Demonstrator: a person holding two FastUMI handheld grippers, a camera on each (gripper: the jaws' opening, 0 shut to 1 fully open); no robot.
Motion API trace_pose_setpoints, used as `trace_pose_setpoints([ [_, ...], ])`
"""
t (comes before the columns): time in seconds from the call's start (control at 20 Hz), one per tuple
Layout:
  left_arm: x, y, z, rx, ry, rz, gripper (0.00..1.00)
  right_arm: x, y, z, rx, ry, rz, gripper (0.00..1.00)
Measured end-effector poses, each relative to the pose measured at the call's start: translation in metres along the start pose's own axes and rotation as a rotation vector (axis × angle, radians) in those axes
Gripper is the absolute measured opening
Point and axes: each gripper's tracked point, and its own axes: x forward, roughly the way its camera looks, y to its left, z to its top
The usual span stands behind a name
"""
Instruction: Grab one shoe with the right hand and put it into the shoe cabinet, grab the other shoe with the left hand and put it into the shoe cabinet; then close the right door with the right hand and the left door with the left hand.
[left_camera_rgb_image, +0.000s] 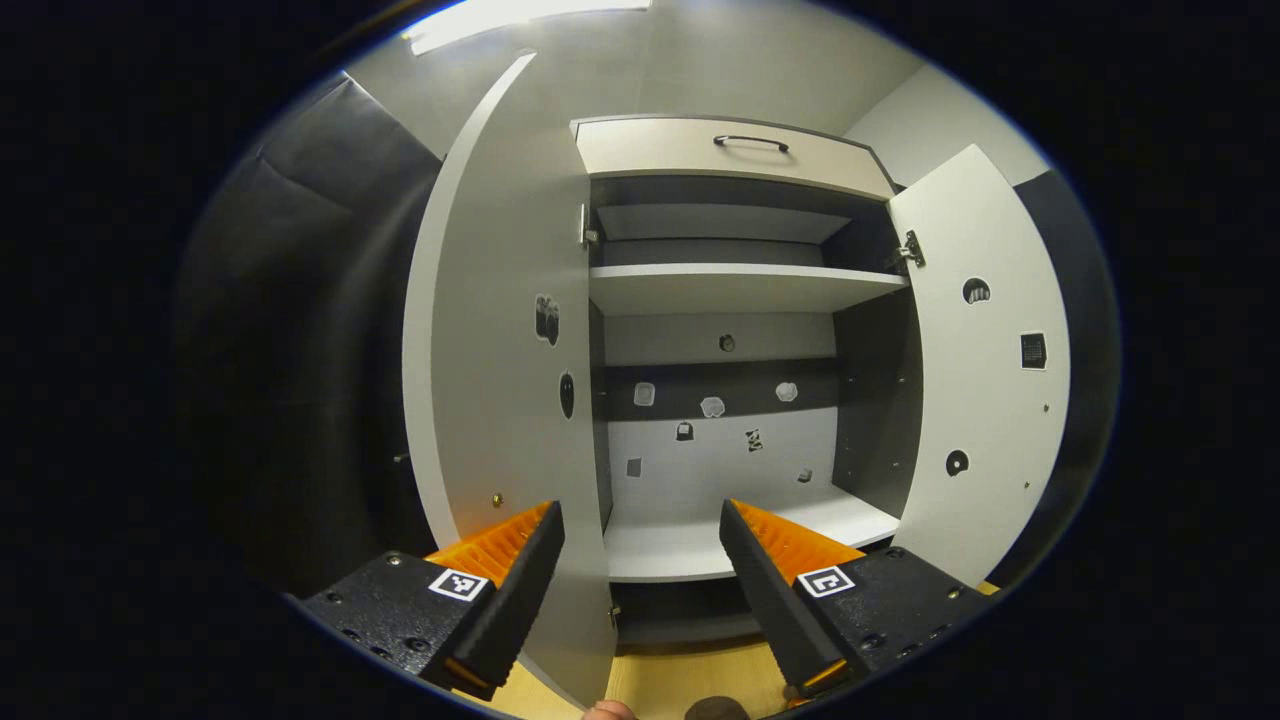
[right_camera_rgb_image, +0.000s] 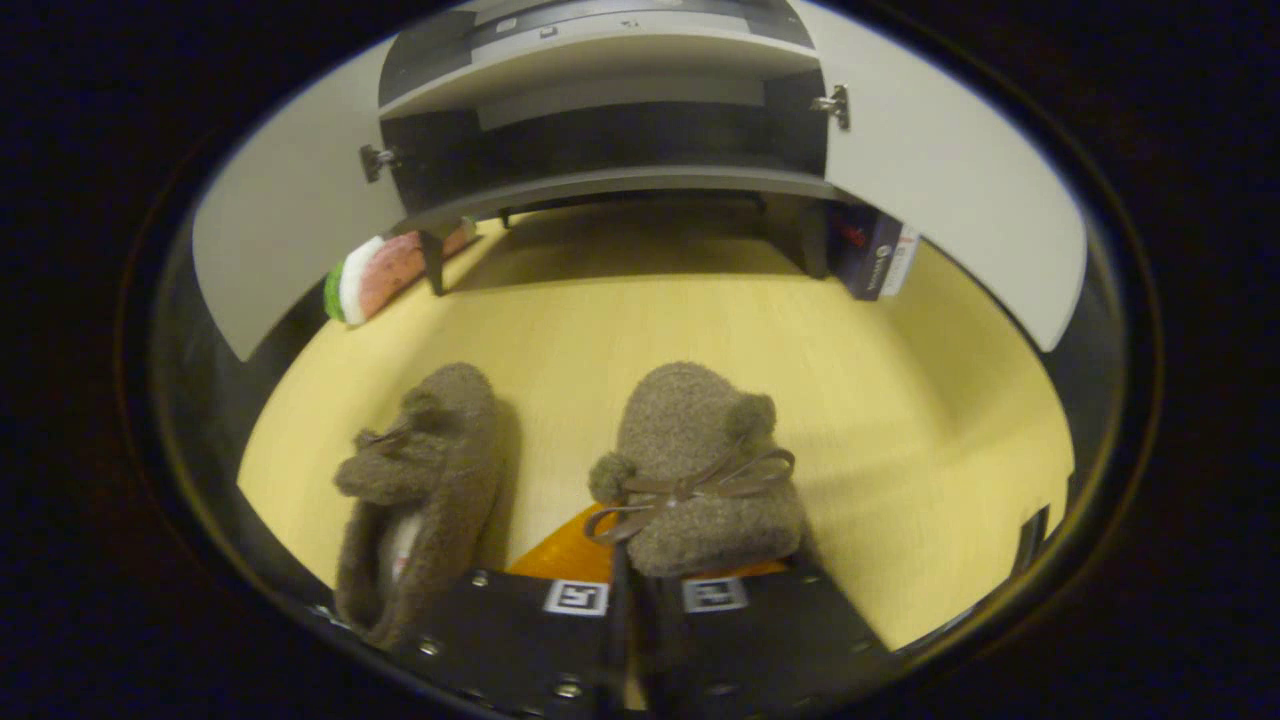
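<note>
Two fuzzy brown slippers lie on the yellow floor in front of the shoe cabinet. My right gripper is shut on the heel end of the slipper with the bow, its fingers close together under it. The other slipper lies free to its left. My left gripper hangs open and holds nothing, facing the open cabinet. The cabinet's left door and right door both stand wide open. Nothing lies on its bottom shelf.
A watermelon-patterned object lies by the cabinet's left leg, and a dark box stands by its right leg. Above the shelves is a drawer with a black handle. Dark cloth walls flank the cabinet.
</note>
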Motion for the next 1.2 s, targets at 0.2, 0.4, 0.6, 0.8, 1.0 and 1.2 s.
trace_pose_setpoints([
  [0.2, -0.001, -0.002, -0.001, 0.018, -0.007, -0.022, 0.96, -0.004, 0.003, 0.003, 0.034, 0.051, -0.031, 0.08],
  [0.4, -0.001, -0.004, -0.001, 0.008, -0.01, -0.047, 0.96, -0.013, 0.0, 0.023, 0.074, 0.022, -0.04, 0.01],
  [0.6, 0.0, -0.005, -0.002, 0.006, -0.009, -0.063, 0.96, -0.05, 0.001, 0.104, 0.051, -0.129, -0.035, 0.01],
  [0.8, 0.001, -0.006, 0.0, 0.001, -0.025, -0.064, 0.96, -0.092, 0.005, 0.228, 0.007, -0.32, -0.024, 0.01],
  [1.0, 0.001, -0.005, 0.001, -0.01, -0.037, -0.062, 0.96, -0.12, 0.01, 0.349, -0.075, -0.47, -0.052, 0.01],
  [1.2, 0.001, -0.005, 0.003, -0.035, -0.044, -0.063, 0.96, -0.116, 0.02, 0.449, -0.085, -0.543, -0.029, 0.01],
])
